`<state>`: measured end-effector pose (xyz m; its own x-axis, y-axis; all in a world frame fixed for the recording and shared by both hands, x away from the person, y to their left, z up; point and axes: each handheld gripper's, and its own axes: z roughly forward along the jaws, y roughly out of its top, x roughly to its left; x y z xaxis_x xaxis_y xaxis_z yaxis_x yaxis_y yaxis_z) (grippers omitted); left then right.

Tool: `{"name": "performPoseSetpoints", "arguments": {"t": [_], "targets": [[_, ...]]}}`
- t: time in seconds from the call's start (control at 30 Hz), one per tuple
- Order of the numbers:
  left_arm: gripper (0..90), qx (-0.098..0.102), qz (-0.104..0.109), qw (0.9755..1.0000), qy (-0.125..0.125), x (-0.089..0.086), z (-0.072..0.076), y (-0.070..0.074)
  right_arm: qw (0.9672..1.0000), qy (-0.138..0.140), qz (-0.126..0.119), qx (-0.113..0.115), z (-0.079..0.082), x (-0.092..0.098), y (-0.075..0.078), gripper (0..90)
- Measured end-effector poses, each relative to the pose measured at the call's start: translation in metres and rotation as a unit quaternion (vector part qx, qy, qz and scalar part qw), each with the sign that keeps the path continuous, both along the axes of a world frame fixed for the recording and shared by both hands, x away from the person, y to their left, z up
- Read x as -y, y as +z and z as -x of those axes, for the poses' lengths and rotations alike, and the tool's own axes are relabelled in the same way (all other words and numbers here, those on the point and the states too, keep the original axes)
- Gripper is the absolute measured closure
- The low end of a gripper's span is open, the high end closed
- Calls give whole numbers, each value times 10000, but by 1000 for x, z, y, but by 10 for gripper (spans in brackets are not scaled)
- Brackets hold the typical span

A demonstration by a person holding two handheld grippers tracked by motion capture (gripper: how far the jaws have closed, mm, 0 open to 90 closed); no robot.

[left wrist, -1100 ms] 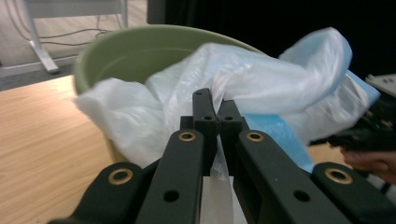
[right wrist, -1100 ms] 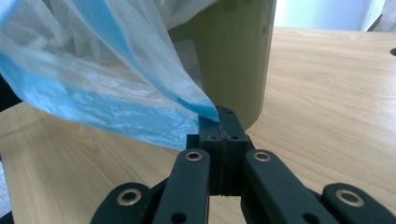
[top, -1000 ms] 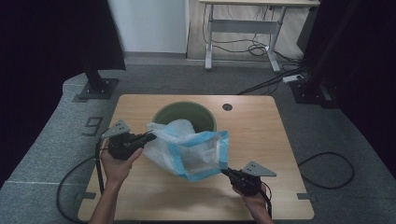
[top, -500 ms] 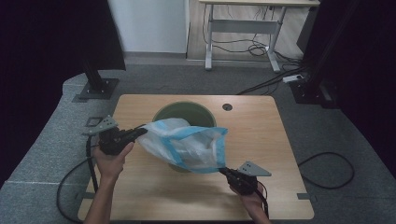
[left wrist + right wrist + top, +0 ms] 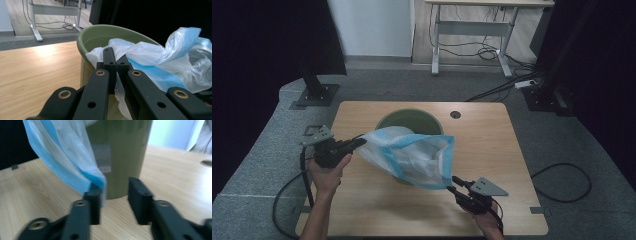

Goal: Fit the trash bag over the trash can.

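Observation:
A blue and white plastic bag (image 5: 412,155) hangs stretched over a green round bin (image 5: 412,116) on the wooden table (image 5: 492,145). My left gripper (image 5: 359,143) is shut on the bag's left edge, and the left gripper view shows the film (image 5: 155,50) pinched between its jaws (image 5: 113,57) just in front of the bin's rim (image 5: 100,32). My right gripper (image 5: 452,182) is at the bag's lower right corner. Its jaws (image 5: 113,192) have just been opening. The bag's blue corner (image 5: 65,152) hangs loose against one jaw, and the bin wall (image 5: 122,150) is close behind.
The bin takes up the middle of the table, with bare wood around it. A small round hole (image 5: 455,114) lies in the tabletop at the back right. Cables trail from both grippers off the near edge. A desk frame (image 5: 472,30) stands on the floor beyond.
The bag has been drawn out flatter and wider across the bin's mouth. The left gripper has shifted slightly left. The right hand has stayed in place.

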<state>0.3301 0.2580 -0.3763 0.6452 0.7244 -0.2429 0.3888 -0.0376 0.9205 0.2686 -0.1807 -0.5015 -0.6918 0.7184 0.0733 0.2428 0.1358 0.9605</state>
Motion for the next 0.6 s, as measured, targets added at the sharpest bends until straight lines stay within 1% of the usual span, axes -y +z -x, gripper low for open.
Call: {"name": "performPoseSetpoints", "arguments": {"t": [0.07, 0.13, 0.2, 0.27, 0.33, 0.4, 0.5, 0.6], "targets": [[899, 16, 11, 10000, -31, 0, 1, 0, 9999, -45, -124, 88, 8, 11, 8, 553], [899, 16, 13, 10000, -35, 1, 2, 0, 9994, -205, -166, 209, 16, 21, 19, 536], [899, 9, 26, 10000, -38, 2, 2, 0, 9986, -325, -167, 390, 24, 30, 36, 525], [899, -4, 25, 10000, -44, 2, 3, -1, 9980, -334, -192, 508, 26, 34, 51, 520], [899, -17, 5, 10000, -50, 3, 3, -2, 9976, -298, -196, 602, 25, 35, 62, 515], [899, -21, -10, 10000, -51, 3, 4, -3, 9975, -200, -242, 631, 20, 33, 70, 510], [899, -40, -15, 10000, -34, 3, 4, -3, 9982, -90, -291, 520, 7, 24, 74, 504], [899, -42, -27, 10000, -35, 3, 5, -3, 9984, 16, -413, 392, -5, 13, 74, 506]]}}
